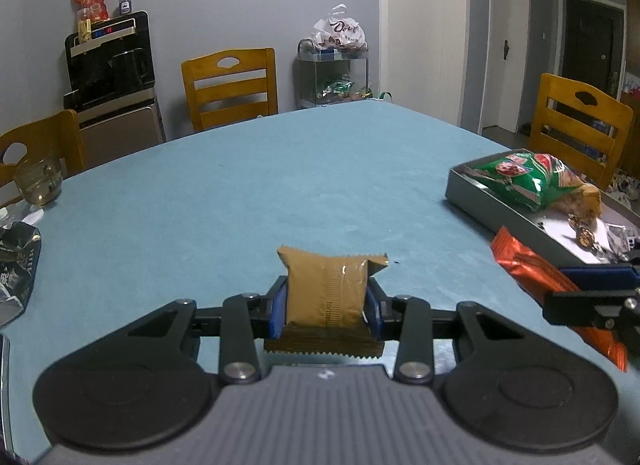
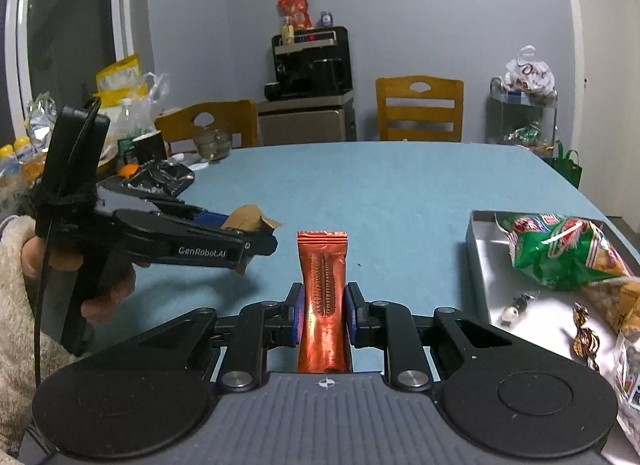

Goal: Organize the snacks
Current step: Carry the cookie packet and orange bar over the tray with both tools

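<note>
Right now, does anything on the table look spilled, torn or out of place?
Nothing looks spilled. The green snack bag lies crumpled across the gray tray, jutting above its rim. Both grippers hold intact packets.

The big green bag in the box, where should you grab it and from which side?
Judging by its shape, grip the green bag at its crimped flat end nearest the box's far corner, coming from above. Its middle looks puffy and wide for the fingers, and the box walls block a low sideways approach. Both grippers are currently full.
</note>
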{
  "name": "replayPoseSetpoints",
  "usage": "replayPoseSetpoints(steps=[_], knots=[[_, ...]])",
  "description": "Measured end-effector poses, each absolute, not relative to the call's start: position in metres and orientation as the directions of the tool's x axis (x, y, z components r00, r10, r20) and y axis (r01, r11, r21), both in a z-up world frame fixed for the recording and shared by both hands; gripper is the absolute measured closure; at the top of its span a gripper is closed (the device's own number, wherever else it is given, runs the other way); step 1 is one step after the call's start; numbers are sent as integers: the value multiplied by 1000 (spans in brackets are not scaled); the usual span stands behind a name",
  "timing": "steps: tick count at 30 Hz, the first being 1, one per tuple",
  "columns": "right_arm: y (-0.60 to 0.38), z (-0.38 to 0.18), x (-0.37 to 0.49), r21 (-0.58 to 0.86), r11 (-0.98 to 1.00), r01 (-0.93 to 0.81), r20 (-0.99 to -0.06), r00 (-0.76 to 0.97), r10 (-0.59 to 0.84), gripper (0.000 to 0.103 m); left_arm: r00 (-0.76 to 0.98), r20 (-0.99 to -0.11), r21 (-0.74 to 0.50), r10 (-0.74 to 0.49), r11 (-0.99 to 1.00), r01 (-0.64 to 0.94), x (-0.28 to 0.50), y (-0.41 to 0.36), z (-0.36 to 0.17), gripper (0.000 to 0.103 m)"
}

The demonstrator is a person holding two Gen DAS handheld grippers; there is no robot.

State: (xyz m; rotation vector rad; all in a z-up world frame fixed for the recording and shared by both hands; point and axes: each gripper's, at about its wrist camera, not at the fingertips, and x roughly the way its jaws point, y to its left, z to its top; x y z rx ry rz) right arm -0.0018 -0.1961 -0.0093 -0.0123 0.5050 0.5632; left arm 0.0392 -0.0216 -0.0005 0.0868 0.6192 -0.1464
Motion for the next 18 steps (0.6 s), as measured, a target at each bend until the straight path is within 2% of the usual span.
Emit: replayPoseSetpoints(steps=[11,18], knots=[[-251,7,-15,163,870,-465,-385,782,490,81,799,-583,65,-146,972,226,39,-72,11,67],[-298,18,-23,155,918,-365,-319,861,396,81,792,-569,71,-220,947,314,47,-121,26,67]])
